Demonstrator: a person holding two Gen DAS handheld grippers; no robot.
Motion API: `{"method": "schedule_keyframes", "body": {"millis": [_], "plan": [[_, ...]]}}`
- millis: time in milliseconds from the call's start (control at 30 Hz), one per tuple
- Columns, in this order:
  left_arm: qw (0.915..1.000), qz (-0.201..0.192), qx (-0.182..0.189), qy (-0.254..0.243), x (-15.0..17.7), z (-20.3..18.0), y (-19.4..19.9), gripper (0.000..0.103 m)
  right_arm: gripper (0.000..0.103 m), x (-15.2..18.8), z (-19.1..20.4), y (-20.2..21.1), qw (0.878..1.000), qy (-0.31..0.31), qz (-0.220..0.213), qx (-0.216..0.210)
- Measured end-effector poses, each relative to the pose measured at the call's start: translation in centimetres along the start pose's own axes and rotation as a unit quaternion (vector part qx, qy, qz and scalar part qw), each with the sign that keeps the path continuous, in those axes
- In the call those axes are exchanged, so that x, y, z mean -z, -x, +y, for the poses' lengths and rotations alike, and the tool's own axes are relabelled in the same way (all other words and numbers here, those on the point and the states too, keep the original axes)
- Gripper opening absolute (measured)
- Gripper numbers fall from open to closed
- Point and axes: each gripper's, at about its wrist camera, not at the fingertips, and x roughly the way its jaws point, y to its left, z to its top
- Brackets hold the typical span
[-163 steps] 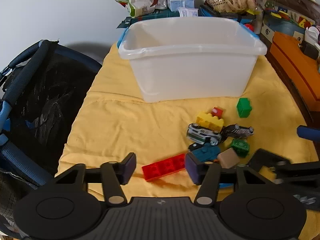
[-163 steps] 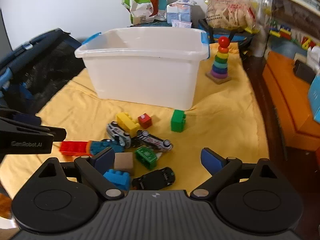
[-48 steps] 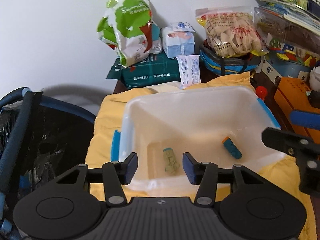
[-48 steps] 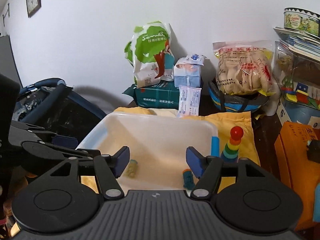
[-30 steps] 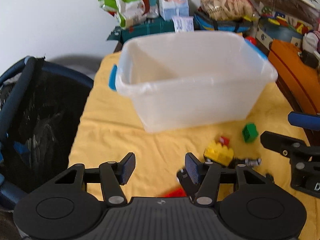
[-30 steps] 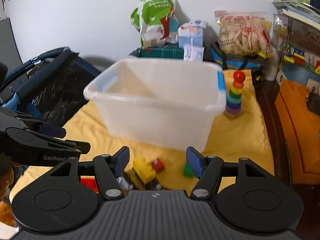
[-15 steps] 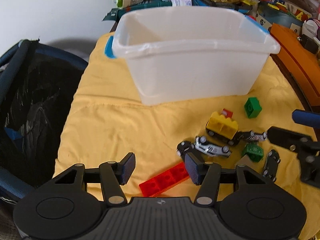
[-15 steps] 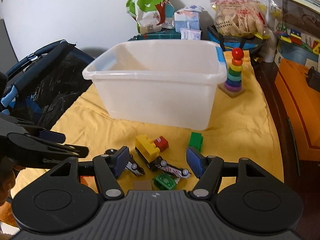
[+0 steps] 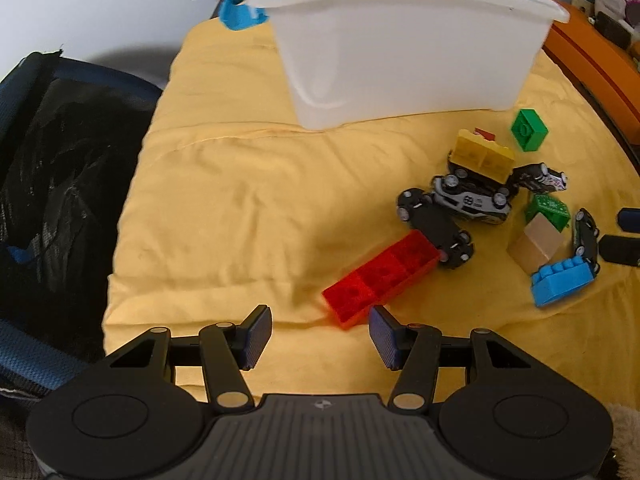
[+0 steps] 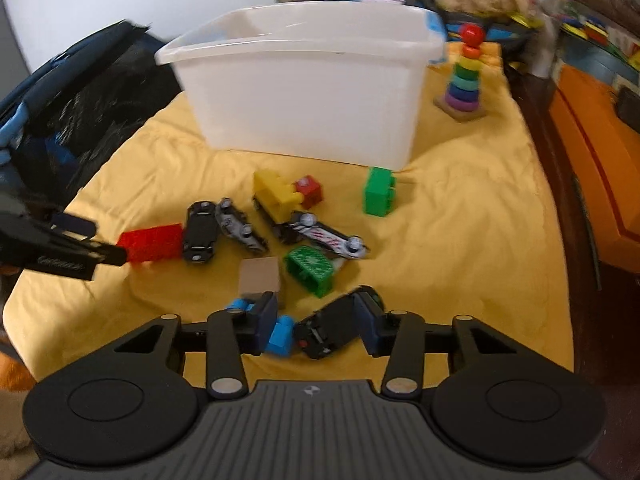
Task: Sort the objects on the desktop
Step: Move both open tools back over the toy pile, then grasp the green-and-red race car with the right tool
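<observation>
A white plastic bin (image 9: 400, 48) (image 10: 308, 92) stands at the back of the yellow cloth (image 9: 248, 208). In front of it lie a long red brick (image 9: 380, 276) (image 10: 150, 242), several toy cars, a yellow brick (image 10: 276, 194), green bricks (image 10: 378, 192), a tan block (image 10: 260, 274) and a blue brick (image 9: 560, 282). My left gripper (image 9: 316, 332) is open and empty, just before the red brick's near end. My right gripper (image 10: 314, 320) is open, low over a black toy car (image 10: 332, 326) and the blue brick (image 10: 280, 334), which lie between its fingers.
A black and blue mesh bag (image 9: 52, 184) lies off the cloth's left edge. A rainbow ring stacker (image 10: 464, 76) stands right of the bin. An orange box (image 10: 592, 152) runs along the right side. Bags and packets are stacked behind the bin.
Both grippers have come down from over the bin to the toys on the cloth. The left has closed in on the red brick, the right on the black car and blue brick.
</observation>
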Motion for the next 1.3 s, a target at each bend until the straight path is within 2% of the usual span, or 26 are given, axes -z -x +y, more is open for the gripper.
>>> {"method": "schedule_keyframes", "body": {"millis": [67, 100, 200, 267, 400, 500, 600, 700, 767, 800, 867, 1033, 1167, 1300], "plan": [[0.9999, -0.003, 0.008, -0.007, -0.1, -0.5, 0.1, 0.058, 0.042, 0.0, 0.7, 0.2, 1.000, 0.022, -0.004, -0.005], [0.9998, -0.005, 0.010, -0.014, -0.3, -0.8, 0.1, 0.058, 0.037, 0.0, 0.9, 0.2, 0.999, 0.031, -0.004, -0.005], [0.9993, -0.008, 0.020, -0.031, -0.5, -1.6, 0.0, 0.058, 0.032, 0.1, 0.7, -0.4, 1.000, 0.028, 0.010, 0.001], [0.9989, -0.006, 0.028, -0.037, -0.6, -2.2, -0.1, 0.058, 0.032, 0.3, 0.2, -0.9, 0.999, 0.019, 0.024, 0.009], [0.9982, 0.001, 0.034, -0.049, -0.5, -3.3, -0.5, 0.058, 0.034, 1.1, 0.5, -1.8, 0.998, 0.044, 0.048, 0.015], [0.9977, 0.003, 0.034, -0.058, -0.6, -3.9, -0.6, 0.058, 0.041, 1.5, 0.9, -2.6, 0.996, 0.059, 0.064, 0.025], [0.9976, -0.002, 0.035, -0.060, -0.9, -4.2, -0.5, 0.058, 0.042, 1.8, 1.0, -3.5, 0.996, 0.062, 0.060, 0.037], [0.9978, -0.007, 0.037, -0.054, -1.3, -4.6, -0.9, 0.058, 0.042, 1.6, 1.0, -4.1, 0.996, 0.061, 0.035, 0.053], [0.9984, -0.011, 0.031, -0.046, -1.7, -4.8, -1.2, 0.058, 0.033, 1.6, 1.1, -4.2, 0.996, 0.067, 0.025, 0.055], [0.9987, -0.012, 0.030, -0.041, -1.9, -4.8, -1.2, 0.058, 0.026, 1.6, 0.8, -4.0, 0.997, 0.059, 0.023, 0.053], [0.9990, -0.010, 0.037, -0.024, -2.3, -4.5, -1.3, 0.058, 0.021, 1.5, 0.0, -3.3, 0.998, 0.036, 0.010, 0.050], [0.9993, -0.009, 0.034, -0.016, -2.9, -4.6, -1.7, 0.058, 0.017, 1.5, -3.2, -1.5, 0.997, -0.066, -0.024, 0.026], [0.9999, -0.013, -0.005, 0.001, -3.6, -3.8, -1.8, 0.058, 0.018, 2.1, -5.2, -1.5, 0.992, -0.123, -0.008, 0.041], [0.9980, -0.023, -0.039, 0.043, -4.1, -1.0, -1.5, 0.058, 0.021, 2.7, -6.2, -1.1, 0.987, -0.150, -0.017, 0.058]]}}
